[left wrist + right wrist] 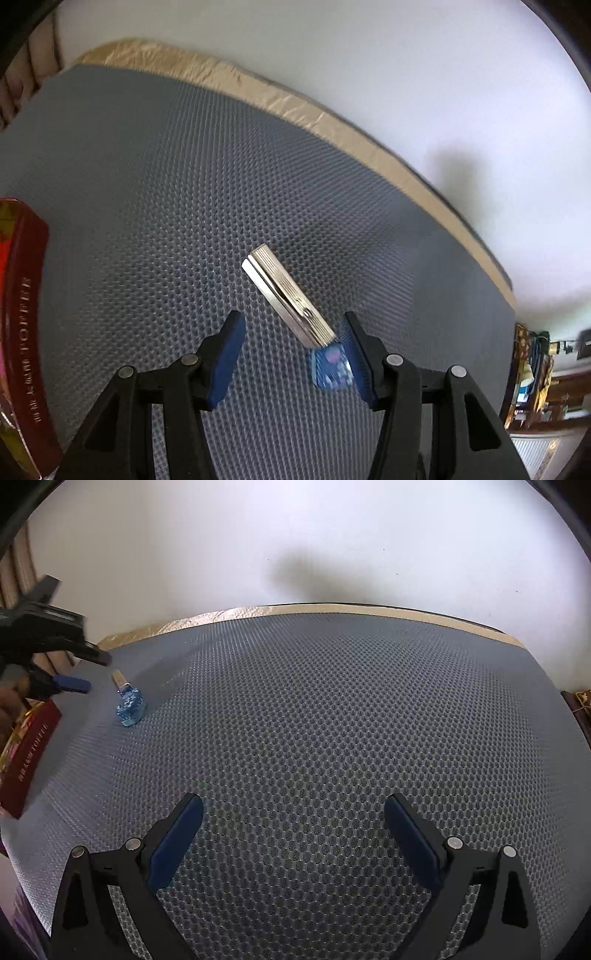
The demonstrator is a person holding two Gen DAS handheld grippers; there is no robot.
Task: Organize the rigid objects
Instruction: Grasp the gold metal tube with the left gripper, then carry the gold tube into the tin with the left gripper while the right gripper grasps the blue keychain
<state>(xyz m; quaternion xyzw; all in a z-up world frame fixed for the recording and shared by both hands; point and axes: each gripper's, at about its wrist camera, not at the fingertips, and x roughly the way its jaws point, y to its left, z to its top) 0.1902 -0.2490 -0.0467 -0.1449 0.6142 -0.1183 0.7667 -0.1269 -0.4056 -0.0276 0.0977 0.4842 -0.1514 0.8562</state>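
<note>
the small bottle [295, 306] — blue glass body, ribbed silver cap — lies on its side on the grey mat [147, 184] near the table's left edge, beside a red box [22, 314]. the left gripper [295, 347] hovers spread around its blue end, not pinching. the right gripper [293, 834] is spread wide over bare mat. likely light, stiff, slick, breakable — grip the ribbed cap.

left wrist: steep, close; right wrist: wider; shared: grey mat [147, 184], bottle [129, 705]
</note>
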